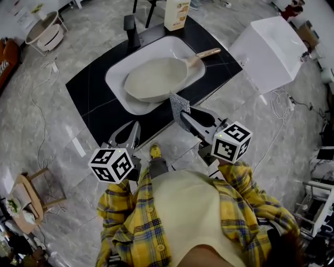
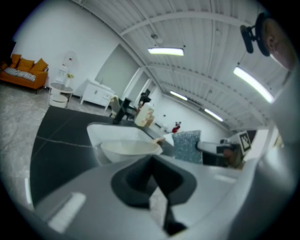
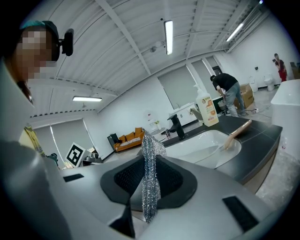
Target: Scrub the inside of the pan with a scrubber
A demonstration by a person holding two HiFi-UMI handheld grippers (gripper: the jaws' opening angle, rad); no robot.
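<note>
Our right gripper (image 1: 183, 117) clamps the silver mesh scrubber (image 1: 178, 104) just near of the beige wooden-handled pan (image 1: 154, 78) in the white sink (image 1: 116, 79), ready for scrubbing. The left gripper (image 1: 134, 126) has its jaws together, empty.

We record that the bottle (image 1: 177, 13) behind the sink (image 1: 112, 78) is cut off by the head view's top edge, and its label print is too small to read. In the right gripper view only the handle of the pan (image 3: 238, 132) shows. The sink rim hides its bowl. The scrubber (image 3: 149, 145) is partly hidden where the right gripper (image 3: 151, 161) pinches it. The left gripper (image 2: 153, 164), jaws pressed together, appears blurred at close range.
</note>
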